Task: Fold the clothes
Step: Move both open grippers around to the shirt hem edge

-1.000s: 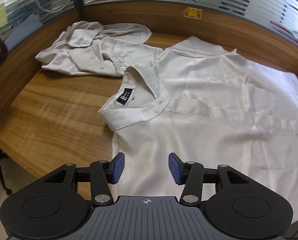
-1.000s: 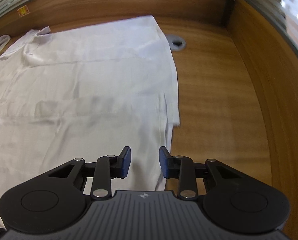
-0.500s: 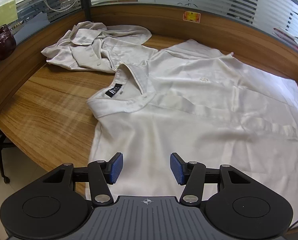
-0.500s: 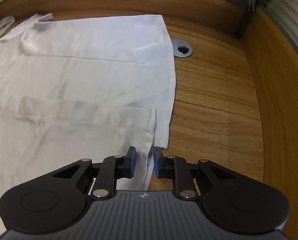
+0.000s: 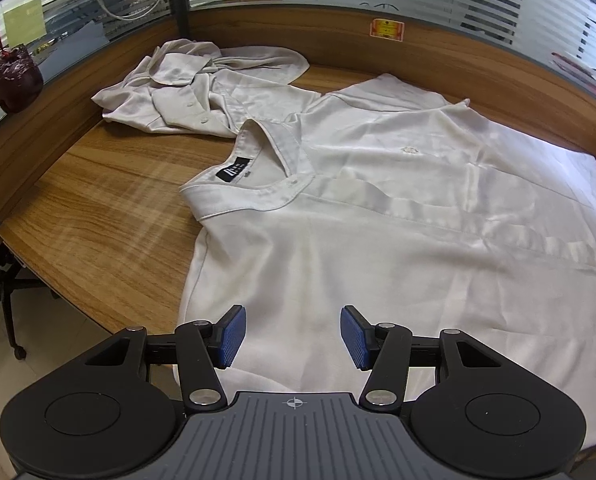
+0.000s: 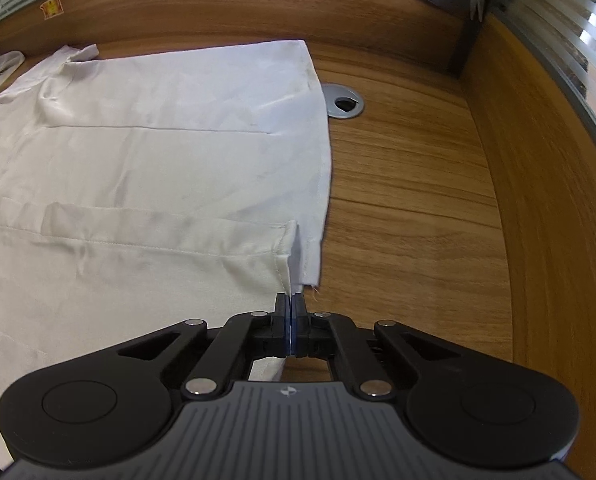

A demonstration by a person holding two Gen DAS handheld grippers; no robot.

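The white collared shirt [image 5: 398, 240] is lying face up and spread flat across the wooden desk [image 5: 97, 216], its collar [image 5: 257, 184] pointing toward ten o'clock in the left wrist view and its hem running toward the cable grommet [image 6: 344, 102] at one o'clock in the right wrist view. A second, crumpled shirt [image 5: 201, 88] is sitting at eleven o'clock, touching the first one near the collar.

The right gripper [image 6: 291, 320] is showing its jaws pressed fully together at the near hem corner [image 6: 285, 276] of the shirt; fabric is passing under the fingers, but whether any cloth is actually caught between the pads cannot be told. The left gripper [image 5: 291, 336] is hovering with its blue pads [image 5: 229, 336] spread apart over the near side of the shirt, gripping nothing.

Risks from here, as I am judging them: the right jaws may be closing on only the top layer, or on nothing, so a lift would let the corner slip and leave the placket skewed. With the left side not yet pinched, lifting one-handed would be dragging the shirt across the desk and wrinkling it. Pulling toward the collar could also snag the crumpled shirt.
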